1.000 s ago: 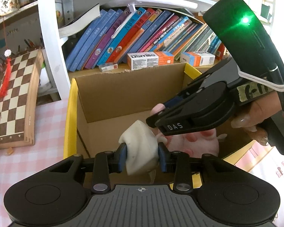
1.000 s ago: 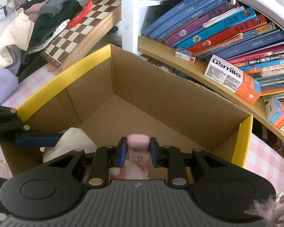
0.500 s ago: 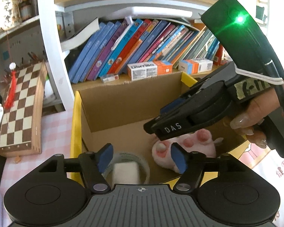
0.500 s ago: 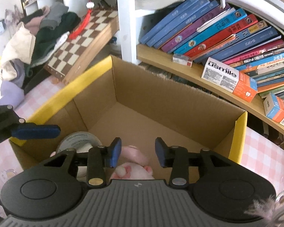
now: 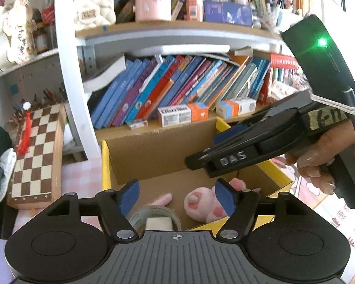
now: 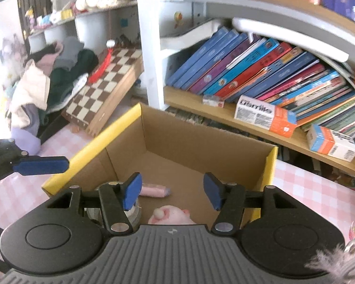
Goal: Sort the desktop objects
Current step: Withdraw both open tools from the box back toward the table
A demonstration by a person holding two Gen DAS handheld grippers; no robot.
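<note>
1. One bookshelf [image 6: 224,108] behind everything, one row of leaning books [image 5: 177,87] on it; too many spines to count surely.
2. One cardboard box [image 5: 158,151] with yellow-edged flaps, open at the top, on a pink checked tablecloth [image 6: 307,189] just in front of the shelf.
3. One folding chessboard [image 5: 35,156] leaning to the left of the box, a red tassel [image 5: 24,130] hanging over it.
4. One pile of clothes [image 6: 47,78] further left, beyond the chessboard.
5. Two grippers. Left gripper [image 5: 177,197] over the box's near edge, jaws just been opening, now wide apart, nothing between the pads. Right gripper [image 6: 171,190] also above the box, jaws just been opening, now apart and empty.
6. One hand [image 5: 324,156] in view, wrapped round the right gripper's handle.
7. Two small orange-and-white cartons [image 5: 182,116] lying on the shelf in front of the books.
8. Inside the box, on its floor, four things: one pink plush paw toy [image 5: 203,203] at the right, one roll of clear tape [image 5: 153,217] at the near left, one white lump [image 5: 158,223] sitting inside the tape ring, one small pink stick-shaped item [image 6: 153,192] further back.
</note>
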